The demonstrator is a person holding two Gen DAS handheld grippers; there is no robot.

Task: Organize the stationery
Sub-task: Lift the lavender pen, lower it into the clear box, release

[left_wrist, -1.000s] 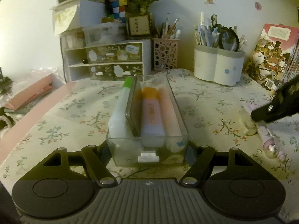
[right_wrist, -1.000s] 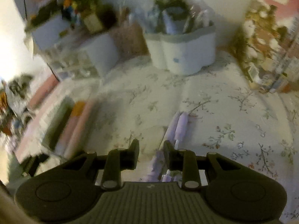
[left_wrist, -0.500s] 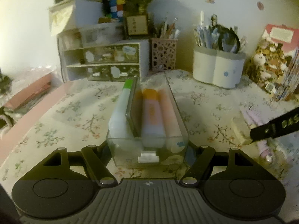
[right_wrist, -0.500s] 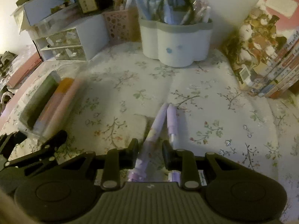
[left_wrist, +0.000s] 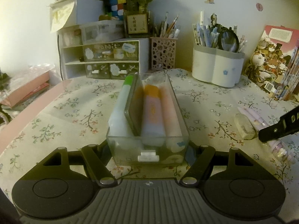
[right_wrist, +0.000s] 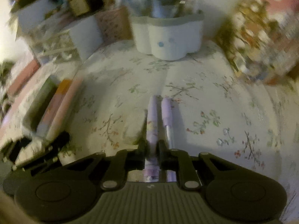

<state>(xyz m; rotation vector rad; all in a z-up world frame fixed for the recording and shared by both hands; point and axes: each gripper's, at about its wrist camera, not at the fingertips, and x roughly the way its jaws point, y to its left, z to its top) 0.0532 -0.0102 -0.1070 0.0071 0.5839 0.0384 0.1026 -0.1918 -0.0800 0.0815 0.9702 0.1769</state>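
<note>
My left gripper (left_wrist: 147, 150) is shut on the near end of a clear plastic box (left_wrist: 129, 149) standing on the floral cloth. Inside the box lie a green-capped white tube (left_wrist: 121, 112), an orange-capped tube (left_wrist: 152, 112) and a pink tube (left_wrist: 171, 112). To the right, my right gripper (right_wrist: 151, 147) has its jaws closing on a patterned lilac pen (right_wrist: 152, 119), and the pads touch its sides. A second lilac pen (right_wrist: 166, 112) lies just right of it. A pale eraser (right_wrist: 133, 128) lies just left. One right-gripper finger (left_wrist: 276, 130) shows in the left wrist view.
A white holder full of pens (left_wrist: 216, 69) stands at the back, with a pink lattice cup (left_wrist: 163, 54) and a small drawer unit (left_wrist: 101, 59) to its left. Books (left_wrist: 276, 59) lean at the far right. The pink table edge (left_wrist: 22, 119) runs along the left.
My right gripper's jaws have narrowed around the patterned lilac pen, and its view has tipped and blurred. The left gripper and the box have not moved.
</note>
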